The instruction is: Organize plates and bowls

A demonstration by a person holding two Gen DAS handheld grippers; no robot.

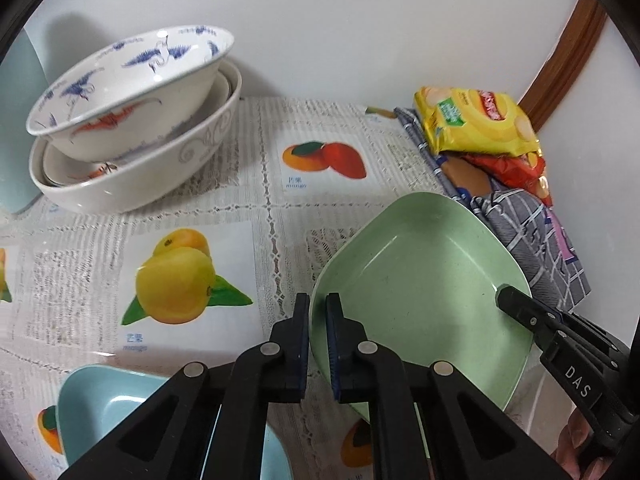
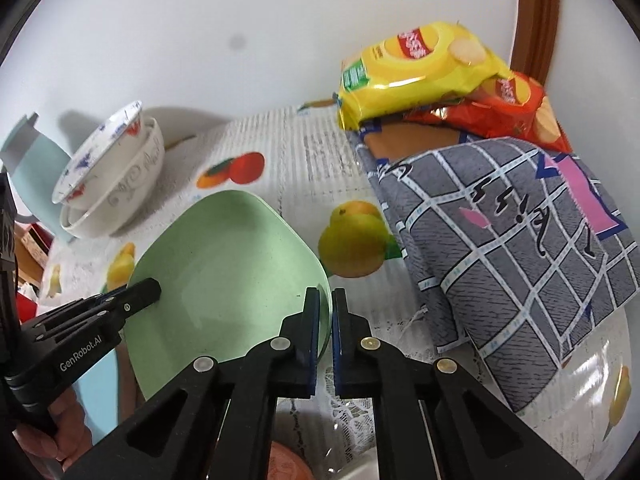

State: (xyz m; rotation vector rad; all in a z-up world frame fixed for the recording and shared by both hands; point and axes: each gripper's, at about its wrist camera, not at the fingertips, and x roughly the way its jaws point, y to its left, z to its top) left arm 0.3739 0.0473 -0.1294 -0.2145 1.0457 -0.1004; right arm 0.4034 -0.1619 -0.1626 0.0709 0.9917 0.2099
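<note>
Green plate (image 1: 420, 280), held at opposite rims by both grippers.
Left gripper (image 1: 318, 312) and right gripper (image 2: 326, 308) clamp it, seemingly lifted; bowls (image 1: 132, 120) upper left, bare cloth (image 1: 248, 208) between.

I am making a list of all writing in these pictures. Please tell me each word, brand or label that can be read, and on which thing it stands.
"DAS": white letters on the right gripper.
"GenRobot.AI": white letters on the left gripper.
Captions under the fruit pictures on the tablecloth: too small to read surely.
Red logo on the yellow snack bag: blurred, not readable.
Green label on the same bag: not readable.
Logo on the red snack bag: not readable.
</note>
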